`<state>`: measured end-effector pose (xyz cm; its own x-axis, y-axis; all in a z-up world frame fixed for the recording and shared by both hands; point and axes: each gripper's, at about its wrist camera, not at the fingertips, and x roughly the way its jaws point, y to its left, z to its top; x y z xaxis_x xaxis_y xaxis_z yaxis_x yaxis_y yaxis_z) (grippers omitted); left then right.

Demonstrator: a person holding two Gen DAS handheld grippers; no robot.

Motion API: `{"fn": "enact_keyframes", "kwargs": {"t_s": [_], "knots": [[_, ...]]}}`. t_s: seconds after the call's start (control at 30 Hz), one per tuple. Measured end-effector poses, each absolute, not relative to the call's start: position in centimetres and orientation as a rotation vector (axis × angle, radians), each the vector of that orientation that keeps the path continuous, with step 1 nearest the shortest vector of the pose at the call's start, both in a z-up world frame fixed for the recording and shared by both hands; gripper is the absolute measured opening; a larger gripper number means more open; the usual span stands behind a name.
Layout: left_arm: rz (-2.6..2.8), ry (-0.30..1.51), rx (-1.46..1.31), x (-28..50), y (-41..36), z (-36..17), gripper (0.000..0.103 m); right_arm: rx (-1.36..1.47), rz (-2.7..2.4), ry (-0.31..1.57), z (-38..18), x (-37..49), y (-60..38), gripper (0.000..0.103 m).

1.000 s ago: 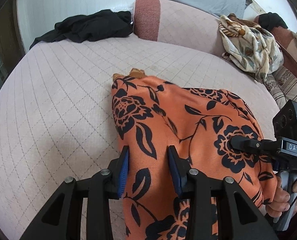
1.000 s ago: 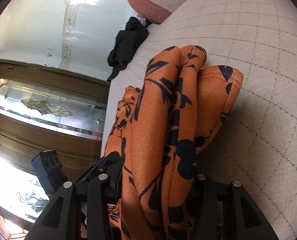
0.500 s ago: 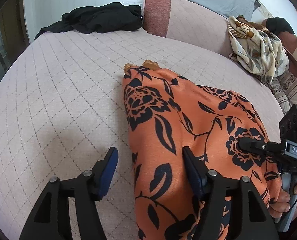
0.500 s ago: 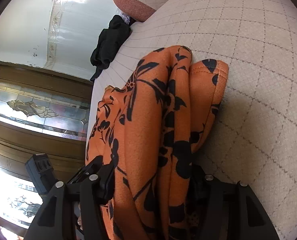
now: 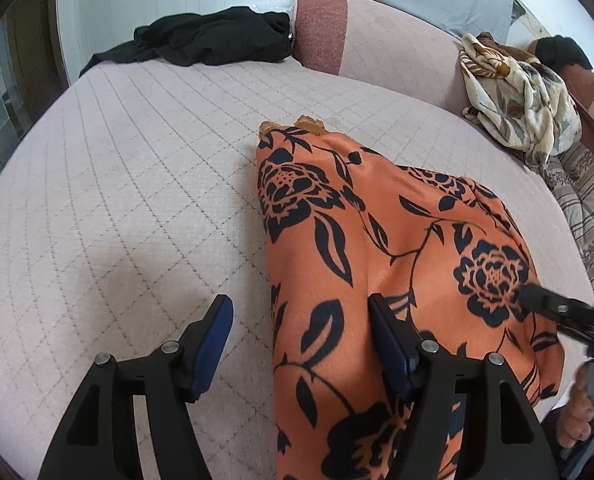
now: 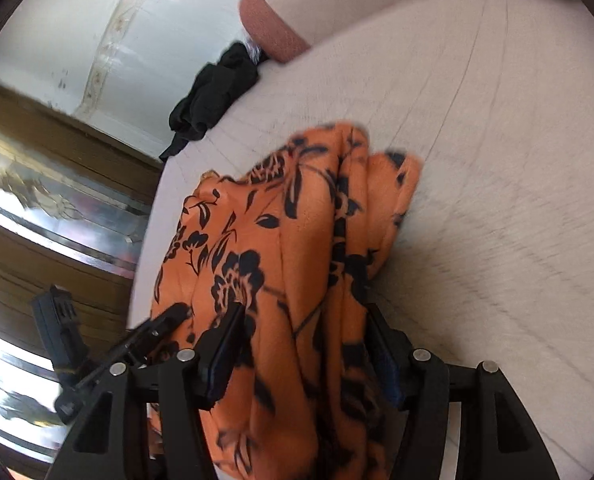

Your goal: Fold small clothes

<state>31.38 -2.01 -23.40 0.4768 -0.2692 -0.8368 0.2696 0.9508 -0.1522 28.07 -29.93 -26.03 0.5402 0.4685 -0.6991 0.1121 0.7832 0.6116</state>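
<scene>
The folded orange floral garment (image 5: 377, 248) lies lengthwise away from both spread, just-opened tools, left tool (image 5: 301, 344) and right tool (image 6: 305, 344)

Orange black-flowered garment (image 5: 361, 264); pale pink quilted sofa (image 5: 117, 184).

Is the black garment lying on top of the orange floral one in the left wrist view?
No: the black garment lies apart at the far edge of the cushion, well clear of the orange floral garment.
</scene>
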Motion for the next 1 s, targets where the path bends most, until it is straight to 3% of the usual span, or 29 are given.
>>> {"fn": "enact_keyframes", "kwargs": {"t_s": [0.3, 0.4, 0.57, 0.77, 1.0], "knots": [[-0.256, 0.968, 0.047, 27.9, -1.6, -21.8, 0.071, 0.411, 0.214, 0.659, -18.9, 19.9, -27.6, 0.060], [-0.225, 0.951, 0.064, 26.7, -1.4, -21.7, 0.072, 0.403, 0.264, 0.721, -19.7, 20.2, -26.3, 0.059], [-0.175, 0.947, 0.055, 24.5, -0.6, -21.2, 0.074, 0.392, 0.200, 1.009, -25.0, 22.7, -25.4, 0.059], [-0.087, 0.879, 0.098, 21.3, -0.2, -17.9, 0.075, 0.427, 0.239, 0.859, -20.3, 19.6, -26.0, 0.059], [-0.009, 0.742, 0.122, 17.9, 0.1, -12.2, 0.086, 0.339, 0.217, 0.700, -13.6, 14.3, -24.7, 0.059]]}}
